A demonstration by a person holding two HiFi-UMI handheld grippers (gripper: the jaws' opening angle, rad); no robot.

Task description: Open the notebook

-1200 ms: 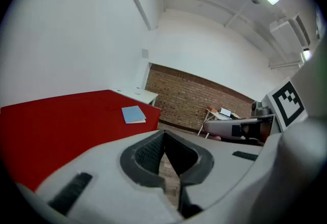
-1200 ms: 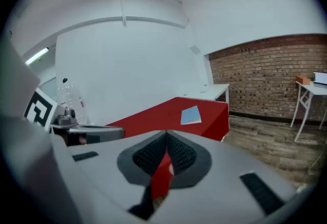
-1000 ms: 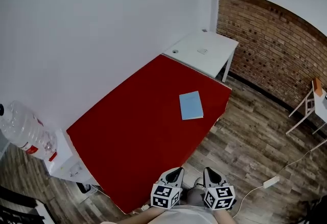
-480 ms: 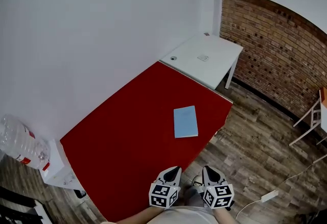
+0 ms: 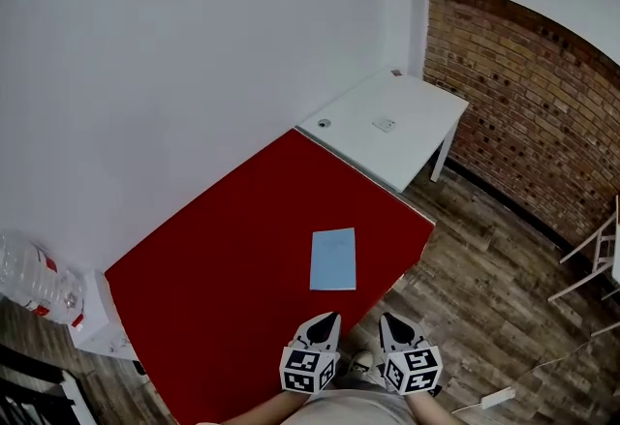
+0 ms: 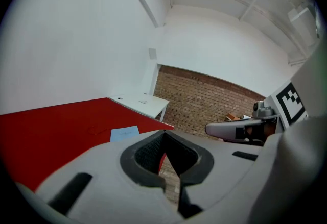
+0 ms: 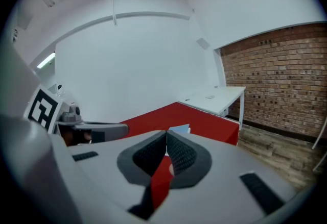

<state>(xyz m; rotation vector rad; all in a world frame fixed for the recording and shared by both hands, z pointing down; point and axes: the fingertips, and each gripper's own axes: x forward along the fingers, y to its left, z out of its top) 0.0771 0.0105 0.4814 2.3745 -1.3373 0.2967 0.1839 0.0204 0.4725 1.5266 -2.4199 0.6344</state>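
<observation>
A light-blue notebook (image 5: 333, 258) lies closed on the red table (image 5: 232, 258), near the table's right edge. It also shows as a pale blue patch (image 6: 124, 132) in the left gripper view and a sliver (image 7: 180, 128) in the right gripper view. My left gripper (image 5: 329, 320) and right gripper (image 5: 390, 324) are held side by side below the notebook, off the table's near corner. Both have their jaws closed tip to tip with nothing between them. Neither touches the notebook.
A white desk (image 5: 387, 123) adjoins the red table at its far end. A brick wall (image 5: 523, 113) stands at the right over wood flooring (image 5: 484, 307). A water bottle (image 5: 29, 283) sits on a white stand at the far left. A white power strip (image 5: 494, 398) lies on the floor.
The view has shifted: the notebook now lies lower and further left in the head view, closer to both grippers. The grippers stay shut and side by side.
</observation>
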